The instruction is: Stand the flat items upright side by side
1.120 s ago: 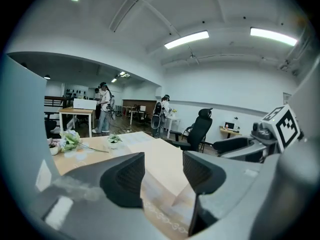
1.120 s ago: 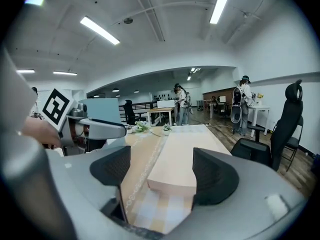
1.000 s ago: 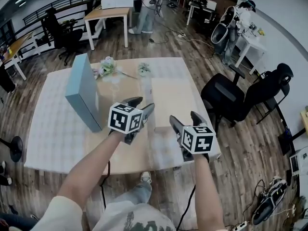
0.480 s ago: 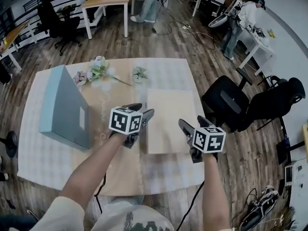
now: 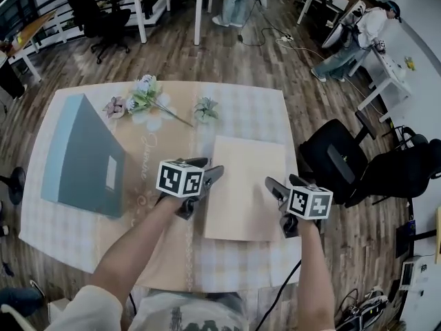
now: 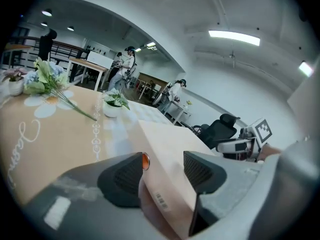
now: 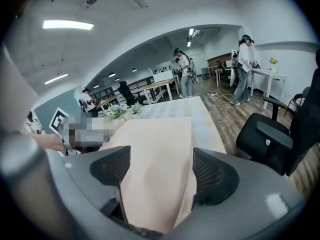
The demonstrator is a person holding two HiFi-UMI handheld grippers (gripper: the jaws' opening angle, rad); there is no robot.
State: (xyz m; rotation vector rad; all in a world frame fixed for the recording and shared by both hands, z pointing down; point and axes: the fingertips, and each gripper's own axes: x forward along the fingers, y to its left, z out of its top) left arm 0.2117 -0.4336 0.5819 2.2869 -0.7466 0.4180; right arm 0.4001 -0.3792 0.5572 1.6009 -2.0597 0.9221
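Observation:
A flat tan box (image 5: 244, 181) lies on the table's right half. A tall blue-grey box (image 5: 86, 161) with a white label stands on its edge at the left. My left gripper (image 5: 208, 169) is at the tan box's near left edge; in the left gripper view (image 6: 162, 166) that edge (image 6: 170, 184) runs between the wide-apart jaws, with no pad seen pressing on it. At the near right corner is my right gripper (image 5: 281, 183). The right gripper view (image 7: 160, 166) looks along the box top (image 7: 155, 154), which fills the gap between the spread jaws.
A bunch of artificial flowers (image 5: 148, 95) and a small potted plant (image 5: 205, 109) lie at the back of the checked tablecloth (image 5: 62, 219). Black office chairs (image 5: 331, 161) stand close to the table's right side. People stand at desks further back.
Both grippers have come down and forward from near the front edge to the tan box's near end. The head view has tilted, so the blue-grey box shows more of its broad face.

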